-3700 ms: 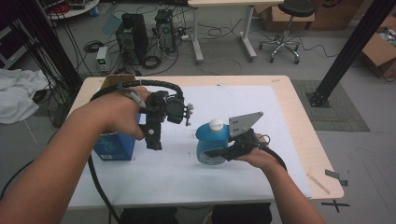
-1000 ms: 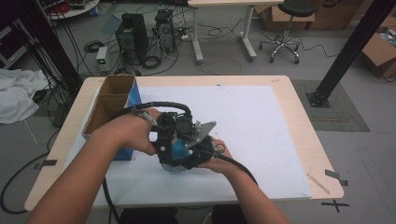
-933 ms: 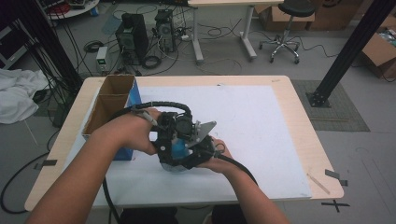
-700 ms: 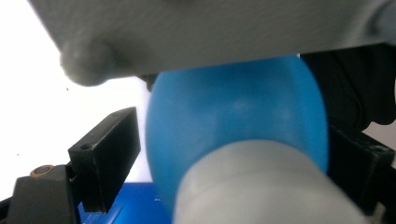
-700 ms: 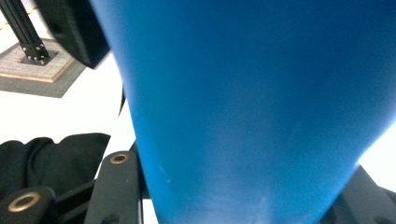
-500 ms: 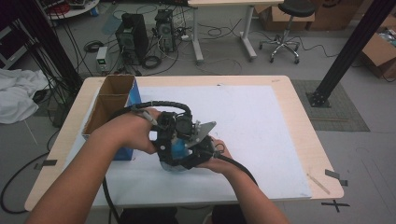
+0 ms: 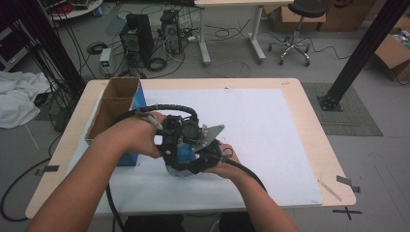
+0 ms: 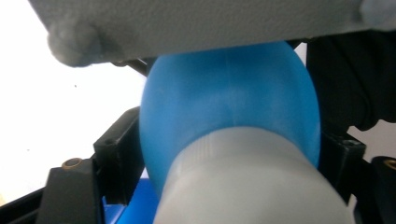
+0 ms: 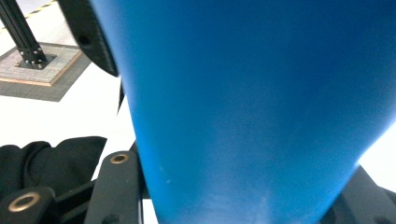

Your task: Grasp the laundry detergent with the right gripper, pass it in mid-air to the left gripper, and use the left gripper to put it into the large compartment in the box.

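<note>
A blue bottle (image 7: 184, 153) with a white cap (image 8: 252, 186) is held at the front middle of the table. My right gripper (image 7: 196, 163) is shut on the bottle's blue body (image 9: 257, 93), its black jaws pressing both sides low in the right gripper view. My left gripper (image 7: 180, 143) comes in from the left onto the top. Its jaws have just been closing and now sit against both sides at the cap, below the blue shoulder (image 8: 229, 102). The two hands hide most of the bottle in the high view.
An open cardboard box (image 7: 113, 104) with a blue side stands at the table's left edge, close to my left forearm. A white sheet (image 7: 270, 125) covers the wooden table (image 7: 309, 111). Black cables trail from both grippers toward the front.
Since the oldest frame both hands have come together at the front middle, with the bottle carried leftward. Over the last second nothing visibly moves in the high view.
</note>
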Demonstrator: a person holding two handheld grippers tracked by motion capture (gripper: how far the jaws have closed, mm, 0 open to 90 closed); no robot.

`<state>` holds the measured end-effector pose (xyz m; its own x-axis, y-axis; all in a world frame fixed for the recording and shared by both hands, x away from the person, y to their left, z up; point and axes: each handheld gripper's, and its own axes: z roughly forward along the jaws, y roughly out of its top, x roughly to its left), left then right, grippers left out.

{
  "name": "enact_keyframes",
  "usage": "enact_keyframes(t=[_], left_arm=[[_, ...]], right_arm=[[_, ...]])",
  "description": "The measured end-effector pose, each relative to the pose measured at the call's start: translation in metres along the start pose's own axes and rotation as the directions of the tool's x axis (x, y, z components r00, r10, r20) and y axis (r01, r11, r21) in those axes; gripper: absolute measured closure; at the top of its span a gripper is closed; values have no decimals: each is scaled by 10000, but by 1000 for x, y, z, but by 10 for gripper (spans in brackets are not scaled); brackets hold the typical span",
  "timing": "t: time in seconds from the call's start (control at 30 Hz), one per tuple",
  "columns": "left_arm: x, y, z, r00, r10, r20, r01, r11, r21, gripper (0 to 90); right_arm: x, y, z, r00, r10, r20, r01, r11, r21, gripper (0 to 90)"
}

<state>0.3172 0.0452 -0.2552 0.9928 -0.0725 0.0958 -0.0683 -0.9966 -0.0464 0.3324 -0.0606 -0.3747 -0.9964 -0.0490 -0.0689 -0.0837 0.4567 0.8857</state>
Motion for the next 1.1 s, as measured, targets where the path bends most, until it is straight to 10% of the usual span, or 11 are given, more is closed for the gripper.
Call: enact_keyframes(t=[1.1], left_arm=[[-1,3,0,9987,-473,-174,480,9980,420,384]], right_arm=[[-1,1,3,9999,-63,98,64,9999,-134,439]])
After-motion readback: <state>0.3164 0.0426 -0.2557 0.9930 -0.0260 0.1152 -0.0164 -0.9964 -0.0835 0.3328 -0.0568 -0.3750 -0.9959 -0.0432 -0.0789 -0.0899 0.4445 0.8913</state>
